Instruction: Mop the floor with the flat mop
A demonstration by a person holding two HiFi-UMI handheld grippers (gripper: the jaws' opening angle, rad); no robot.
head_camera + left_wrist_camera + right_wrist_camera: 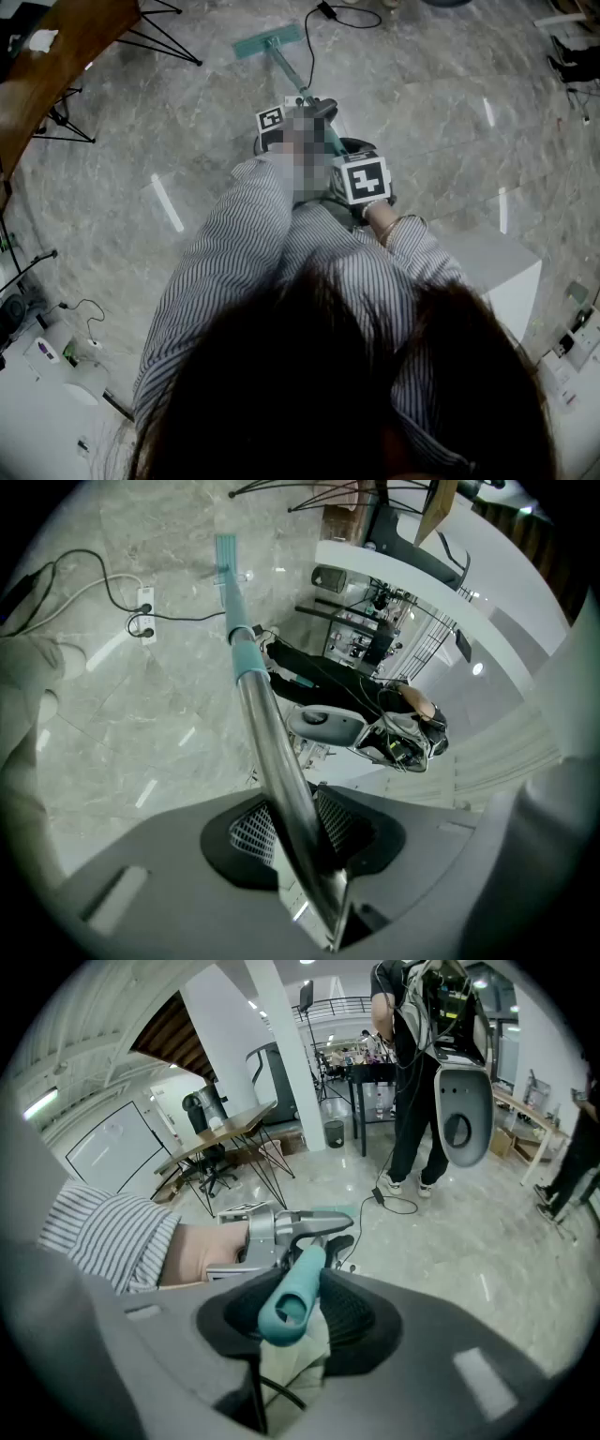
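Note:
A flat mop with a teal head (267, 40) rests on the grey marble floor ahead of me, its pole (292, 81) slanting back to both grippers. My left gripper (281, 127) is shut on the metal pole (272, 752), which runs between its black pads down to the mop head (225, 553). My right gripper (361, 178) is shut on the teal handle end (291, 1293), just behind the left gripper (281, 1232). A striped sleeve (112, 1237) leads to the hand on the left gripper.
A wooden table (56, 66) with black wire legs stands at the far left. A cable and plug (328, 13) lie beyond the mop head, a power strip (142, 611) to its side. A white block (497, 267) sits at my right. A person (417, 1082) stands ahead.

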